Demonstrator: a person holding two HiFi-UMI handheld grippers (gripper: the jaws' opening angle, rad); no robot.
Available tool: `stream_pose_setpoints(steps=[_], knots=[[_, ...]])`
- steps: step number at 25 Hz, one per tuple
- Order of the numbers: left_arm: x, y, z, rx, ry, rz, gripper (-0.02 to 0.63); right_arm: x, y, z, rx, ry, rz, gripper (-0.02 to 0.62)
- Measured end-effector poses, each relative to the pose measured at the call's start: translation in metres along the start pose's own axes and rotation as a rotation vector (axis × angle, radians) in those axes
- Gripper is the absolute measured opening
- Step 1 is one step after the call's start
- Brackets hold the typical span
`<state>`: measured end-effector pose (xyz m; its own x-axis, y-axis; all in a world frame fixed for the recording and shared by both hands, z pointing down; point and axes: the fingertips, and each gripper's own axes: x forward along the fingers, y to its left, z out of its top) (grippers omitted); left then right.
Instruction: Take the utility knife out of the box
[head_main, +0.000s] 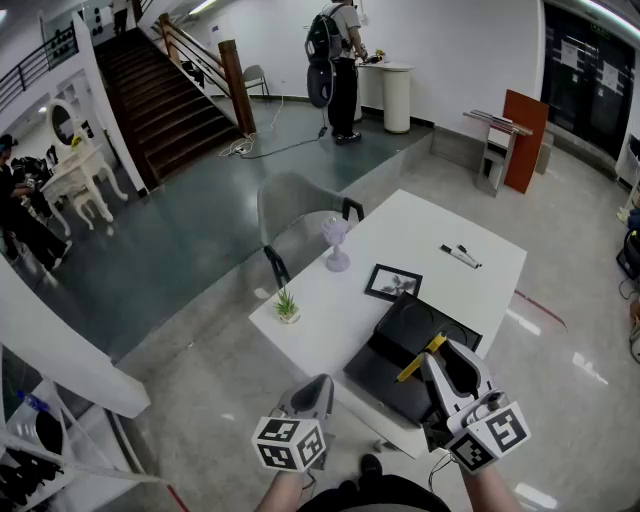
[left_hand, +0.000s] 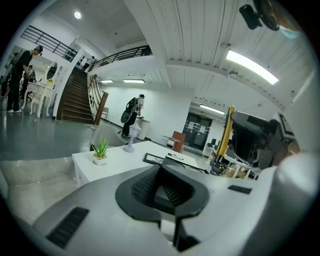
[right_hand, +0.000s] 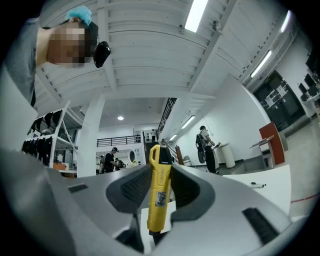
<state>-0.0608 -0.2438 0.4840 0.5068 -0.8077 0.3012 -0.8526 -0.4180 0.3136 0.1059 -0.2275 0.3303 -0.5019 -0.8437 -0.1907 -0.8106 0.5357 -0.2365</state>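
Note:
My right gripper (head_main: 437, 362) is shut on a yellow utility knife (head_main: 421, 359), which hangs just above the open black box (head_main: 392, 352) at the near corner of the white table (head_main: 430, 225). In the right gripper view the utility knife (right_hand: 159, 187) stands upright between the ribbed pads of the right gripper (right_hand: 160, 190), its black tip pointing up. My left gripper (head_main: 317, 390) hovers off the table's front edge, left of the box, with its jaws shut and nothing in them. From the left gripper view (left_hand: 163, 189) the knife (left_hand: 228, 131) shows at the right, held aloft.
On the table stand a small potted plant (head_main: 287, 305), a purple goblet-shaped ornament (head_main: 336, 245), a black picture frame (head_main: 393, 283) and two markers (head_main: 460, 256). Chairs (head_main: 290, 215) sit at the table's far left side. A person stands far back by a white counter.

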Motion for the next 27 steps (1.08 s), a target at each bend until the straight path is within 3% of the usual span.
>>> stream_pose_setpoints(steps=[5,27], knots=[[0.002,0.0,0.001,0.011,-0.001,0.005,0.021,0.001,0.0,0.0,-0.03,0.005,0.006,0.12],[0.008,0.003,-0.002,0.005,0.006,0.006,0.021,0.001,-0.012,0.003,0.016,-0.014,-0.029,0.12]])
